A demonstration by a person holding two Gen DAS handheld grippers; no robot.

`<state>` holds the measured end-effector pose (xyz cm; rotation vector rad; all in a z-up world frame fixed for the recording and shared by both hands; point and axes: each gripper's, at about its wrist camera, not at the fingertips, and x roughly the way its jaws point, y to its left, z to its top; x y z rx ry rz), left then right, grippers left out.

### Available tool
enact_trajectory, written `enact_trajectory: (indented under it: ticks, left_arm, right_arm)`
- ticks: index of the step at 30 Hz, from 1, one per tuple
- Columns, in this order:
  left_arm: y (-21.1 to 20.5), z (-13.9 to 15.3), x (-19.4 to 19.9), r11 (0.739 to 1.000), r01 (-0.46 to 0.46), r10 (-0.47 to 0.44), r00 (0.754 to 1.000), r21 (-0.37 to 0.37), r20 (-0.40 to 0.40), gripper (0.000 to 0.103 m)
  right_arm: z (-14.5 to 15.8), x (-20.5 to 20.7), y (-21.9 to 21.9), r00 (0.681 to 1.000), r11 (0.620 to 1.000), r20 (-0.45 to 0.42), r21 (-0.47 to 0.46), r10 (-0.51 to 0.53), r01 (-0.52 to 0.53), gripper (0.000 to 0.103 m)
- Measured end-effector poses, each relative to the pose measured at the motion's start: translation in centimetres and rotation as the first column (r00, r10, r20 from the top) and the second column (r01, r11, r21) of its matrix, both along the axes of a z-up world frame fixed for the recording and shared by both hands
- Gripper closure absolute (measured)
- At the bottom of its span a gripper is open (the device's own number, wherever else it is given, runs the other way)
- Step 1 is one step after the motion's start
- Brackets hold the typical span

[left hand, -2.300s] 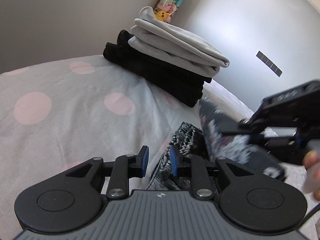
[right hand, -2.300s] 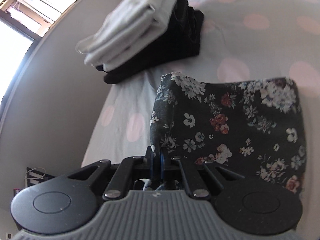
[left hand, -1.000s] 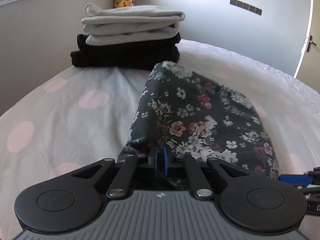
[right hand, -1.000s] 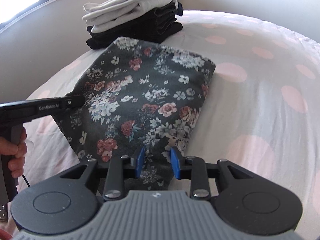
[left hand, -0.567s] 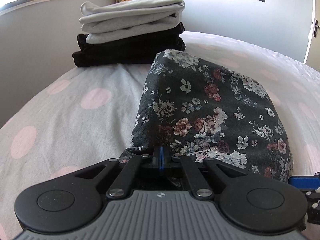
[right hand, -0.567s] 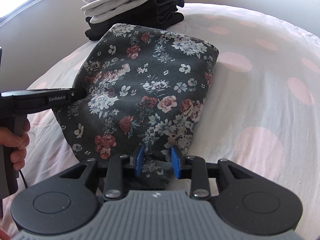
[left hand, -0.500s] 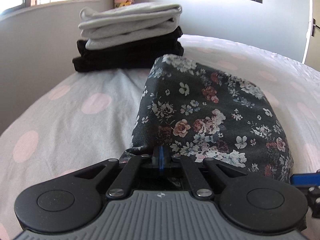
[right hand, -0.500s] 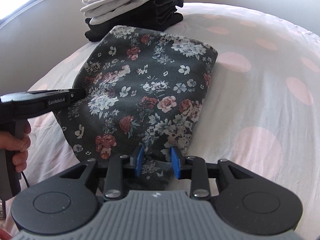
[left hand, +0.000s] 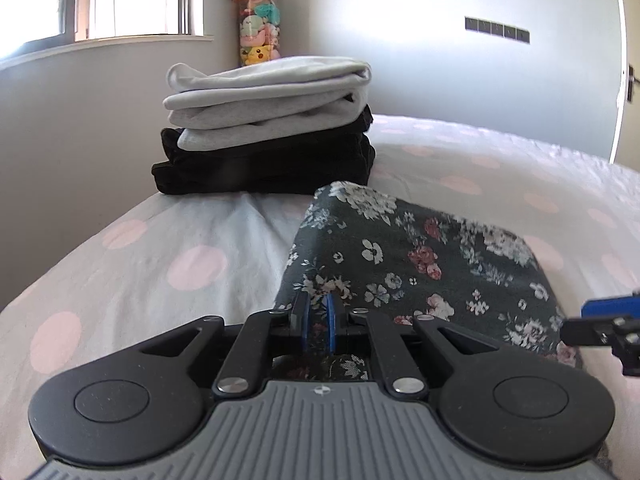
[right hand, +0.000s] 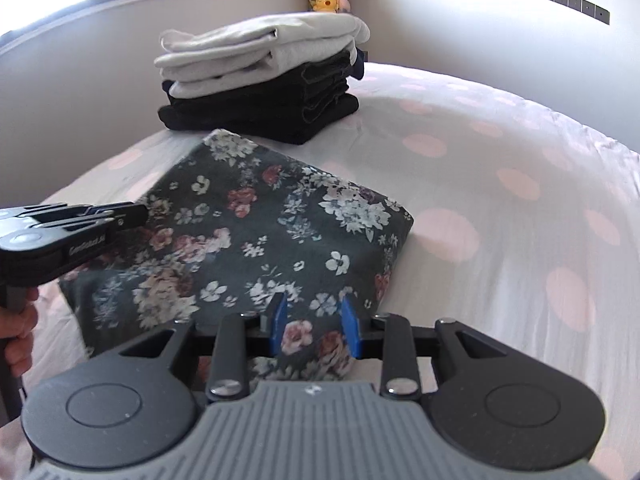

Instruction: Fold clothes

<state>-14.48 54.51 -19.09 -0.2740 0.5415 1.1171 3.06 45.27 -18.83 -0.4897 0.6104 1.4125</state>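
Note:
A dark floral garment (left hand: 420, 272) (right hand: 260, 220) lies folded into a flat rectangle on the polka-dot bed (left hand: 160, 264). My left gripper (left hand: 317, 320) sits at its near left corner. Its jaws are a small way apart, with the hem lying between the blue pads. In the right wrist view the left gripper (right hand: 138, 212) reaches in from the left, held by a hand (right hand: 20, 332). My right gripper (right hand: 314, 320) stands open over the near right edge, fabric lying loose between its pads. Its tip (left hand: 592, 316) shows at the right of the left wrist view.
A stack of folded clothes (left hand: 268, 132) (right hand: 260, 80), grey on top of black, stands just beyond the floral garment near the wall. A jar of plush toys (left hand: 258, 28) stands behind it in the corner. The bed (right hand: 500, 240) stretches away to the right.
The left jaws, fully shut half a second ago, have parted a little. Both grippers have dropped lower and the garment now lies flatter. The right gripper stays open.

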Motion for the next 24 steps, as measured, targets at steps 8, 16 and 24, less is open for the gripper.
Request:
enact_trajectory:
  ticks: [8, 16, 24]
  left_arm:
    - [1.4, -1.7, 0.1, 0.998, 0.006, -0.008, 0.999, -0.058, -0.036, 0.094]
    - [0.1, -0.1, -0.8, 0.999, 0.009, -0.009, 1.000, -0.037, -0.007, 0.090]
    - [-0.1, 0.4, -2.3, 0.997, -0.021, 0.022, 1.000, -0.073, 0.004, 0.080]
  right_arm:
    - [-2.3, 0.6, 1.0, 0.999, 0.999, -0.040, -0.049, -0.019, 0.018, 0.069]
    - [-1.3, 3.8, -2.1, 0.957, 0.992, -0.263, -0.033, -0.126, 0.121, 0.058]
    - [-4.9, 7.8, -3.5, 0.755, 0.966, -0.603, -0.149, -0.259, 0.212, 0.055]
